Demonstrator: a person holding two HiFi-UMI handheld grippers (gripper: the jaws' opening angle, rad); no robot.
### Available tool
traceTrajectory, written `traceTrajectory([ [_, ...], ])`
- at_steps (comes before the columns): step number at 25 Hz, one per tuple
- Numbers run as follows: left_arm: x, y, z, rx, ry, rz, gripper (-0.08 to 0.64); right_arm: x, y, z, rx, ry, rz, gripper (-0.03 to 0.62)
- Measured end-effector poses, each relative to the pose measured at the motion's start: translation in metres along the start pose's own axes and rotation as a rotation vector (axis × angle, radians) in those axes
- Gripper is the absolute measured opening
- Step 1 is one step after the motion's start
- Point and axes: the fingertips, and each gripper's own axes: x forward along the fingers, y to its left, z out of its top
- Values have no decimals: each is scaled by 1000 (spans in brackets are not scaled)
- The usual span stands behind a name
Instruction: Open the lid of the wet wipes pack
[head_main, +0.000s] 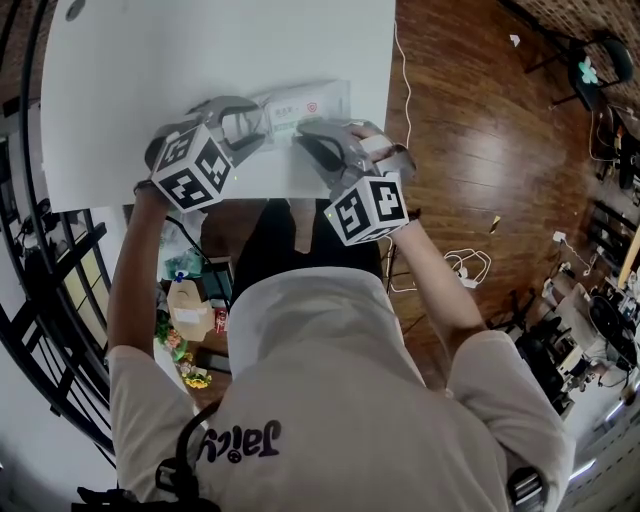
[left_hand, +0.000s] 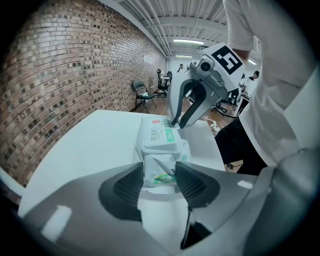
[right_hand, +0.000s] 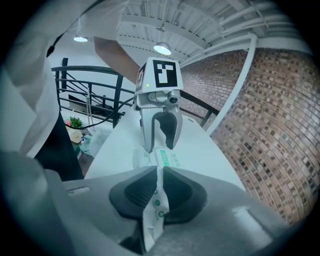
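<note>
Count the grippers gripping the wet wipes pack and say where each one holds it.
2. The left gripper squeezes one end of the wet wipes pack; the right gripper pinches the thin flat edge at the opposite end. Neither grip is hidden.

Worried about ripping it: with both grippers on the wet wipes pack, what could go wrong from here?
The right gripper pinches only the thin end seam of the wet wipes pack; a pull might tear it or slip off.
The left gripper squeezes the other end, and the closed lid has no jaw on it; releasing either grip may let the pack shift.
</note>
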Motion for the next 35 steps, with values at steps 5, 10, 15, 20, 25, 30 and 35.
traceTrajectory([
  [5, 2, 2, 2, -3, 5, -1, 225, -11, -15, 8, 77, -46, -7, 14],
  [10, 0, 1, 1, -3, 15, 5, 225, -21, -36, 21, 118, -87, -27, 6],
  [15, 1, -2, 1, -10, 30, 3, 225, -22, -56, 27, 164, -110, -19, 6],
  [20, 2, -1, 2, -13, 38, 9, 225, -17, -75, 30, 317, -162, 60, 7],
  [25, 2, 0, 3, -15, 48, 16, 225, -7, -93, 31, 312, -155, 70, 9],
  [30, 2, 0, 3, -32, 54, 33, 225, 7, -108, 29, 422, -176, 105, 9],
  [35, 3, -1, 6, -31, 60, 45, 225, 16, -117, 24, 415, -172, 136, 9],
])
